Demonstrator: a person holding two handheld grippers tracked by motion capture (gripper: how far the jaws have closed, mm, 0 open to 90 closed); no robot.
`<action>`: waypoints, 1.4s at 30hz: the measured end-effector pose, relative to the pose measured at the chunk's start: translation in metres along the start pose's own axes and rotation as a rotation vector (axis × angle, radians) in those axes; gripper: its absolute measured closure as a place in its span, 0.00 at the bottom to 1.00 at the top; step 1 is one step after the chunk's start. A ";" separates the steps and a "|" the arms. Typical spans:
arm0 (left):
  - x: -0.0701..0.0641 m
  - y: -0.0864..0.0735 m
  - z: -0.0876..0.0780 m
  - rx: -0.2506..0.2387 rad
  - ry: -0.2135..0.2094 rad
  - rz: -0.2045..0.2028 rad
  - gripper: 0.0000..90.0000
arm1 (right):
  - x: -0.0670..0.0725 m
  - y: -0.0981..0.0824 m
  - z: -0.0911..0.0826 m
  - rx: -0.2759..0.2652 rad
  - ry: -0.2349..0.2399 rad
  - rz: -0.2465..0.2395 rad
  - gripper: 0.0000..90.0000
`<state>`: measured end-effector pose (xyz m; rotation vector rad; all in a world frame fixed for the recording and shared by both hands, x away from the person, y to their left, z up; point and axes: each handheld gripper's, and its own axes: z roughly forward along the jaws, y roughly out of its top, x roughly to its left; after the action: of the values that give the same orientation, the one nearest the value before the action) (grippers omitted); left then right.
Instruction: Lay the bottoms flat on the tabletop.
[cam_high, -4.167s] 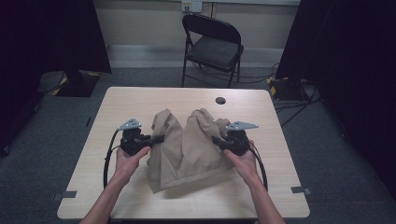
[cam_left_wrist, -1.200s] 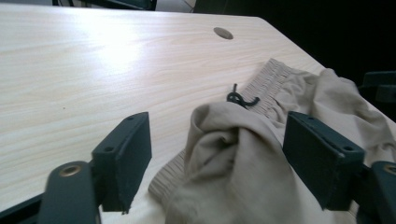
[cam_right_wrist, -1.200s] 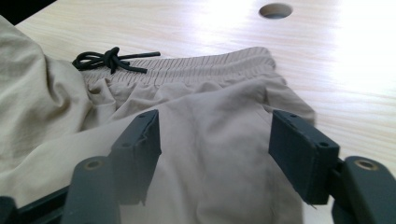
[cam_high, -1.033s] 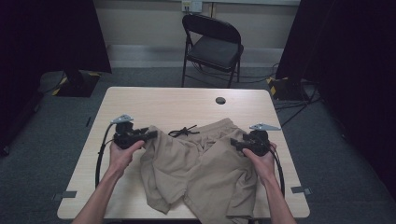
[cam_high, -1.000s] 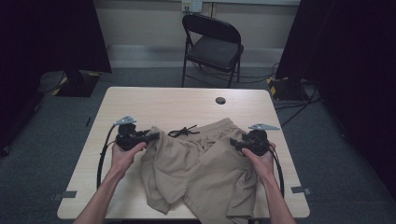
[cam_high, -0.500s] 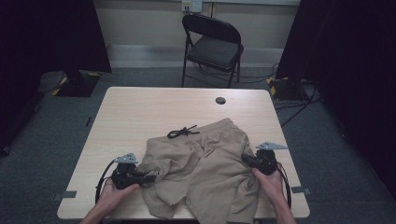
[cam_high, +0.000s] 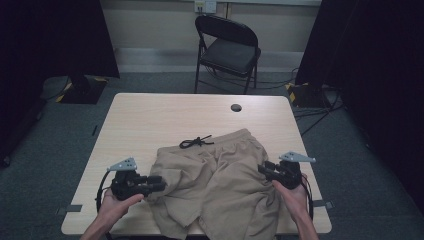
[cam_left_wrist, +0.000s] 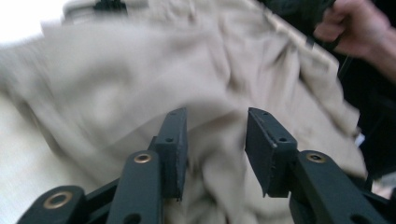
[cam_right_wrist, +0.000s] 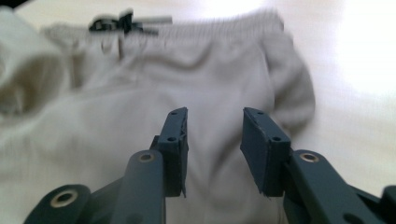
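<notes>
shorts (cam_high: 220, 185): soft, matt beige cloth, creased
drawstring (cam_high: 196, 142): black cord
table (cam_high: 150, 120): smooth, pale wood-look top
chair (cam_high: 227, 52) beyond table: black metal frame

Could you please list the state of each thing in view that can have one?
Shorts: spread flat on the table, waistband away from the person, rumpled.
Drawstring: tied, lying on the table.
Left tongs: open, jaws just opening, fabric between them.
Right tongs: open, jaws just opening over the fabric.
Folding chair: unfolded, vacant.
</notes>
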<state>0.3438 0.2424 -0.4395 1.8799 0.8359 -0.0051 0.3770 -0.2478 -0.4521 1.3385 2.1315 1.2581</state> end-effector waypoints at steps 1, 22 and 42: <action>0.000 0.007 -0.001 -0.012 0.006 0.006 0.63 | -0.002 0.005 0.004 -0.009 0.009 0.000 0.71; 0.049 0.004 0.067 0.152 0.118 -0.064 0.75 | -0.012 -0.004 0.058 0.162 -0.010 0.003 0.65; 0.022 -0.031 0.039 0.208 0.136 -0.039 0.75 | 0.032 -0.046 0.003 0.205 0.027 -0.017 0.58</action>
<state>0.3573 0.2300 -0.4901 2.0768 0.9969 0.0126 0.3366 -0.2268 -0.4861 1.3865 2.3385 1.0803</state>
